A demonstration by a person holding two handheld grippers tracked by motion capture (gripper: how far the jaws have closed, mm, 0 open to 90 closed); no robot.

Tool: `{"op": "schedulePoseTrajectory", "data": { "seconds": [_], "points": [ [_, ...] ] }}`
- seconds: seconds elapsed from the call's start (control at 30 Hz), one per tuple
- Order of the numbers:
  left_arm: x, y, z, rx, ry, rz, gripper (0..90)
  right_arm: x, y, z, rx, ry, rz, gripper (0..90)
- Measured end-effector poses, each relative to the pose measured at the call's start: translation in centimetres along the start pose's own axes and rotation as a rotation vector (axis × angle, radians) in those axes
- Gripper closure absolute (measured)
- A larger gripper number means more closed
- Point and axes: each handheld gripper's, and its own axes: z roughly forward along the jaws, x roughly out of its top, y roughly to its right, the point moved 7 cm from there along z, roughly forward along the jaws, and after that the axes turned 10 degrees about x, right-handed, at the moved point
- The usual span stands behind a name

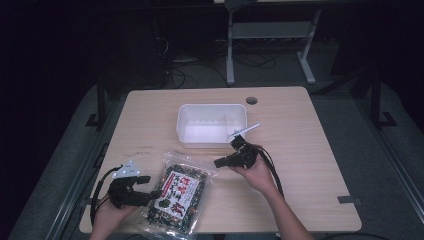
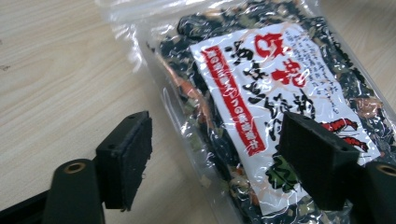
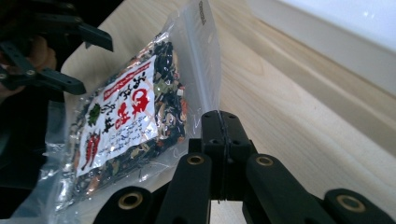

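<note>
Bag (image 1: 179, 196) light, soft, crinkly, slippery film; pinch flat seal at 12 o'clock. Left gripper (image 2: 215, 158) jaws apart, straddling bag; right gripper (image 3: 223, 154) pressed together, empty.

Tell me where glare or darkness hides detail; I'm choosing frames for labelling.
High view: dim, room black, white bin brightest. Left gripper view: glare streaks on the snack bag, label readable, near claw pads soft. Right gripper view: bin wall washed out, left corner dark.

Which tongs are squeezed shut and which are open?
The right tongs are shut on a corner of the snack bag. The left tongs are open, their pads apart over the bag.
</note>
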Motion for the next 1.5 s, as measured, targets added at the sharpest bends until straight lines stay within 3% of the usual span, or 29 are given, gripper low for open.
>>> {"op": "schedulePoseTrajectory", "data": {
  "seconds": [0.27,0.6,0.87,1.07,1.2,1.27,1.4,1.5],
  "points": [
    [0.2,-0.1,0.2,-0.033,0.024,-0.037,20.3,1.2,-1.9,-1.9,-0.003,0.025,-0.06,89.7],
    [0.6,0.5,1.1,-0.119,0.021,-0.061,18.7,3.0,-4.1,-4.1,-0.008,0.055,-0.132,89.7],
    [1.2,1.4,2.1,-0.231,0.011,-0.093,22.1,4.3,-6.1,-5.6,-0.006,0.08,-0.193,89.7],
    [1.7,2.1,2.0,-0.306,0.033,-0.106,31.8,5.0,-6.9,-6.1,-0.006,0.098,-0.218,89.7],
    [2.0,2.6,1.9,-0.348,0.047,-0.105,43.9,5.4,-7.1,-6.6,-0.015,0.121,-0.226,89.7],
    [2.2,2.8,1.7,-0.359,0.061,-0.097,55.9,5.6,-7.1,-7.2,-0.024,0.143,-0.224,89.7],
    [2.6,3.4,1.4,-0.371,0.081,-0.07,66.1,5.6,-7.0,-7.8,-0.035,0.16,-0.224,89.6],
    [2.7,3.8,1.3,-0.367,0.088,-0.056,67.4,5.6,-6.9,-8.0,-0.042,0.164,-0.223,89.6]
  ]
}}
